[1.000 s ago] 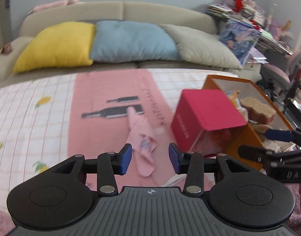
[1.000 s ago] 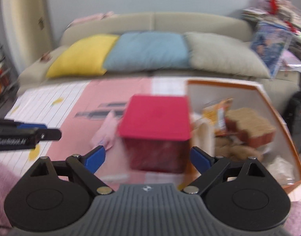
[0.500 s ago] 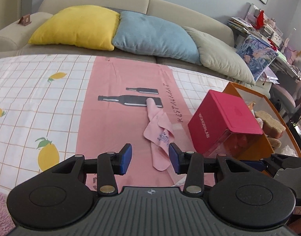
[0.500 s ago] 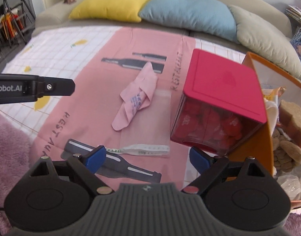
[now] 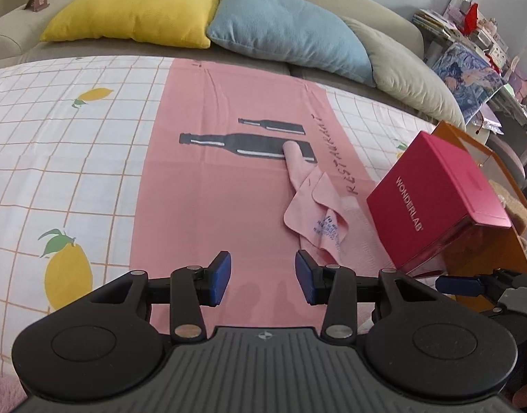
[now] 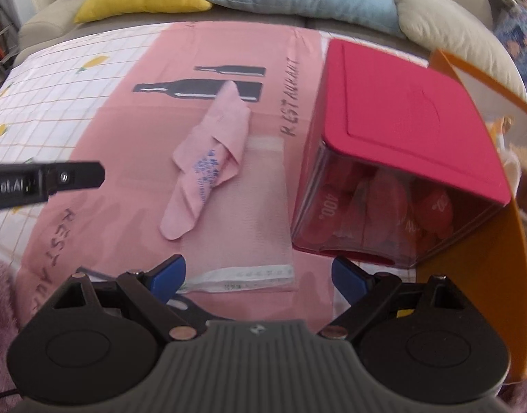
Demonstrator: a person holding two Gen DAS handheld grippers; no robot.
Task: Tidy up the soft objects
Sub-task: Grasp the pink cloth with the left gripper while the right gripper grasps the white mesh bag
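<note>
Small pink cloth lies loosely folded & crumpled on the pink runner, blue printed writing on one flap, far tip over the black bottle print. It sits just left of the red box, its near half resting on a clear plastic bag w/ a white printed strip along the near edge. Red box leans against an orange bin to its right; red packets show thru its clear side. Left gripper: fingers apart, nothing between, near side of the cloth. Right gripper: fingers wide apart, empty, just over the bag's near edge.
</note>
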